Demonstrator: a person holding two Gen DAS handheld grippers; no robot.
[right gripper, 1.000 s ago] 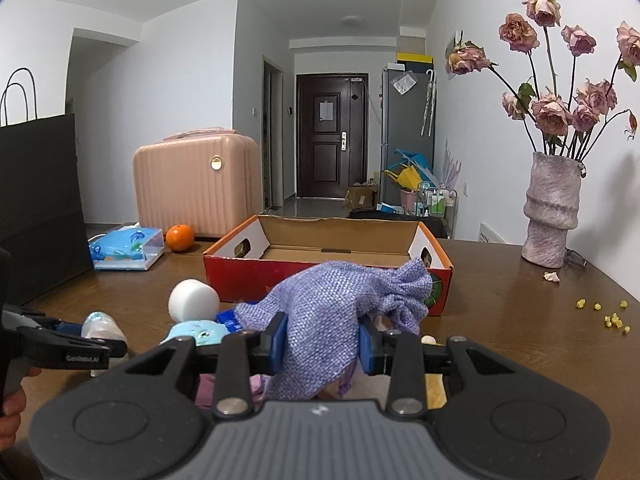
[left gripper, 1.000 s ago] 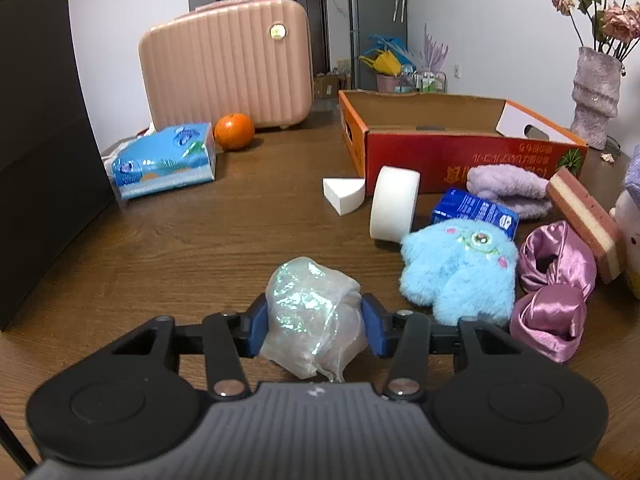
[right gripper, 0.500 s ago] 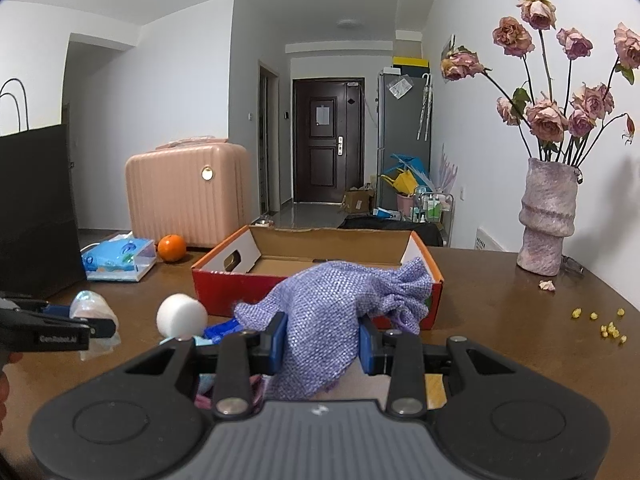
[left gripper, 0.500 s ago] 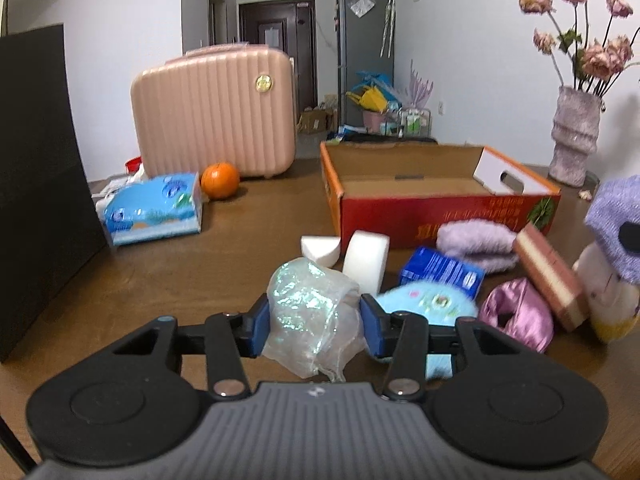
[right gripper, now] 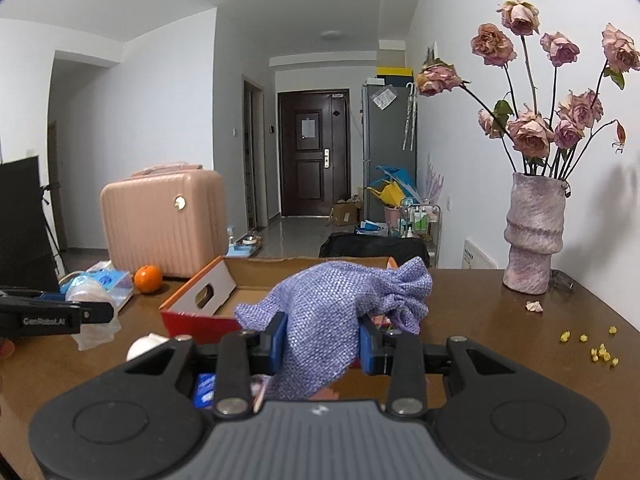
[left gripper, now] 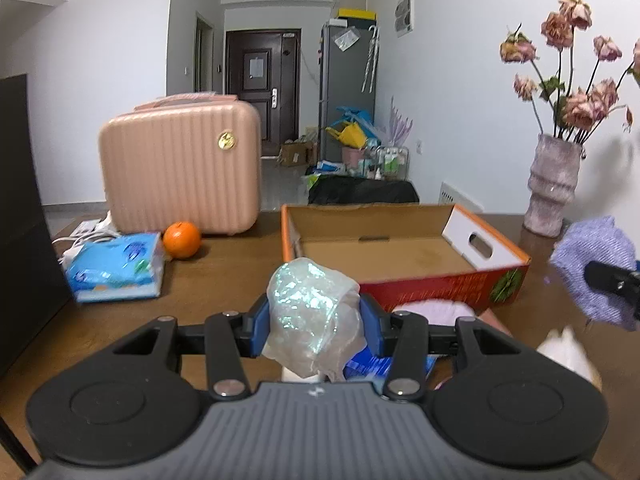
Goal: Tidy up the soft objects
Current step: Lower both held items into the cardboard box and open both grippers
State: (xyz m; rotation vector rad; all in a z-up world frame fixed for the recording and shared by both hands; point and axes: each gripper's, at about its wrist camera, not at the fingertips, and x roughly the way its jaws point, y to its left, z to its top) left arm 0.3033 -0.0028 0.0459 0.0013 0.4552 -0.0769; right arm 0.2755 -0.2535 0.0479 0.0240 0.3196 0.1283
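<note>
Now your left gripper [left gripper: 314,326] pinches a crumpled iridescent plastic bag [left gripper: 312,312] at lower centre; your right gripper [right gripper: 322,338] clamps a lilac woven pouch [right gripper: 332,312], both before the open cardboard box [left gripper: 404,254] at mid-frame.

The left gripper [left gripper: 315,322] squeezes a shiny plastic bag [left gripper: 314,316]. It is up above the brown table [left gripper: 224,280]. An open box [left gripper: 400,256] sits behind it.

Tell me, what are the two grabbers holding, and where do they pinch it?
The left hand-held gripper squeezes a crinkly clear plastic bag around its middle. The right hand-held gripper squeezes a purple knitted pouch across its body, below the gathered neck.
</note>
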